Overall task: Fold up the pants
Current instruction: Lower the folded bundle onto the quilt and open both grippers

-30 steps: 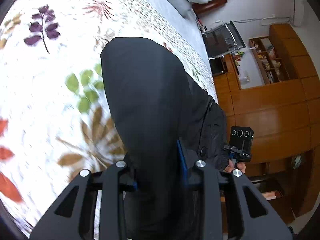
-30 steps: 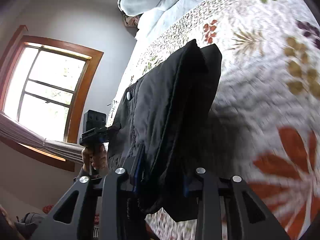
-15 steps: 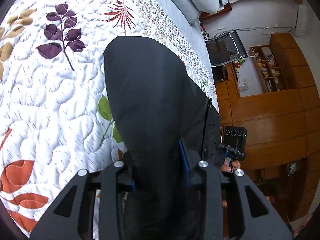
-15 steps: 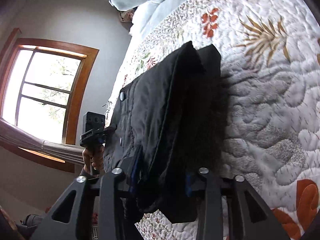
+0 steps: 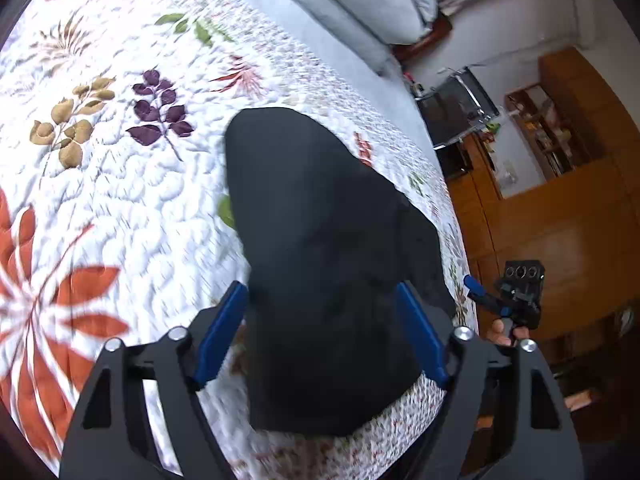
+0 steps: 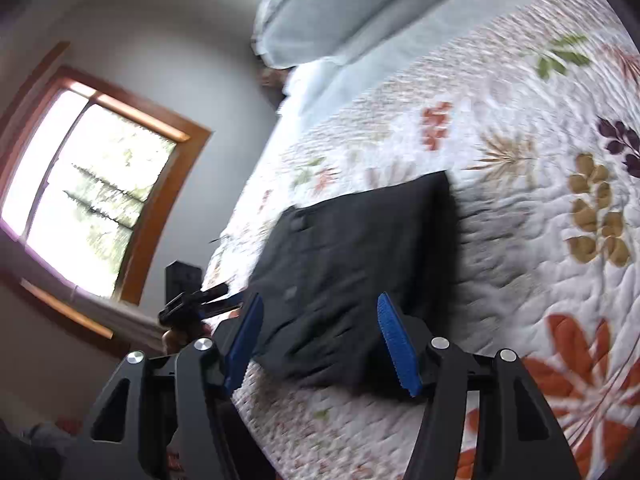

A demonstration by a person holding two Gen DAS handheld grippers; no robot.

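One pair of black pants (image 5: 320,240) lay folded on the quilt (image 5: 120,200), near the bed's edge, with one end reaching toward the pillows (image 5: 352,4). The right wrist view showed the same pants (image 6: 352,248) as a flat dark bundle on the quilt (image 6: 520,220), blurred by motion.

There were two grippers, each with two blue pads. The left gripper (image 5: 320,332) stood wide, its jaws having just been opening; the near end of the pants lay between the pads (image 5: 222,332), which did not press on the cloth. The right gripper (image 6: 320,344) was also spread, its jaws likewise having just been opening; the pants' near edge sat between its pads (image 6: 396,344) but apart from both.

Each view caught the other tool. In the left wrist view the right gripper (image 5: 476,290) showed beyond the bed's edge, held by a hand (image 5: 506,330). In the right wrist view the left gripper (image 6: 212,298) showed just beside the pants' left side, a hand (image 6: 176,336) under it.

The quilt bore printed leaves: one purple sprig, one tan sprig and one large orange bloom were countable in the left wrist view. One window (image 6: 80,200) with a wooden frame stood on the wall, and wooden cabinets (image 5: 560,220) filled the other side of the room.
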